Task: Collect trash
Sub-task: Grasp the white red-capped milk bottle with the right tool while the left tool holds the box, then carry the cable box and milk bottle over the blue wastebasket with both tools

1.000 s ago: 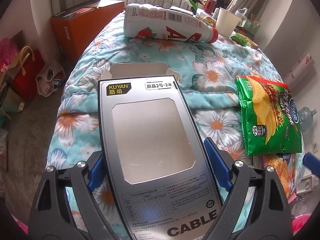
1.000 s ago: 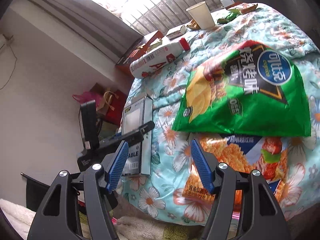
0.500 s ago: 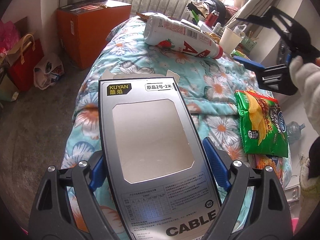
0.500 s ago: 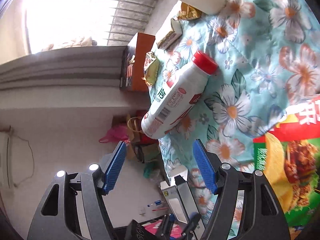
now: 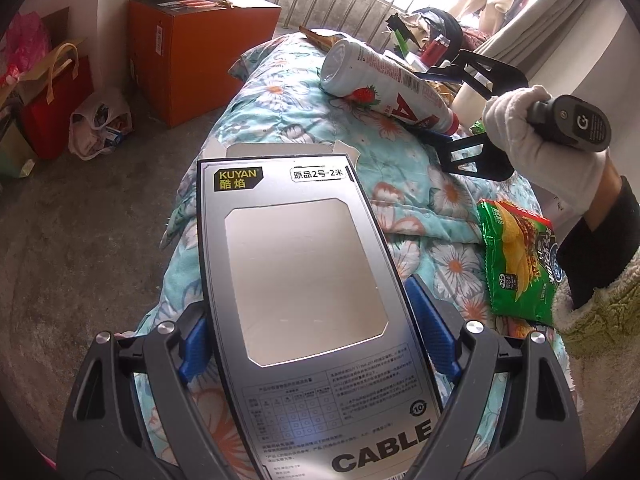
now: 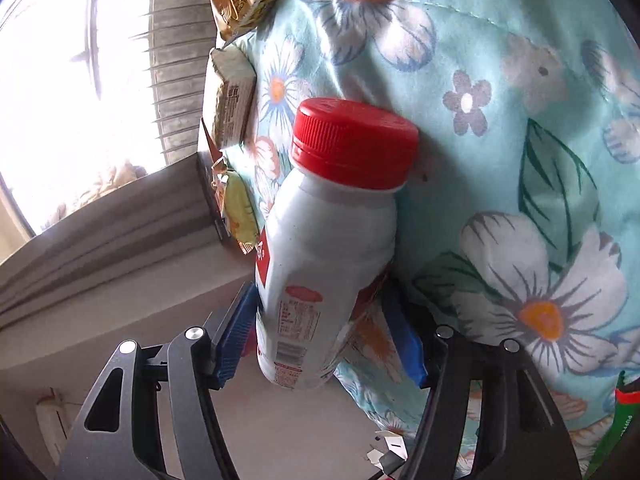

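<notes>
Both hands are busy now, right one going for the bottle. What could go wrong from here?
1. The right claw is closing around the white bottle near its base; the smooth round body may roll away on the soft quilt.
2. The left claw grips the cable box only by its edges, so it could slip.

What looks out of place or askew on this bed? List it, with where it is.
Snack litter covers the floral quilt: a white bottle with a red cap lies on its side near the far end, wrappers along the edge, a green chip bag on the right. No spill shows. The cable box has an open flap.
</notes>
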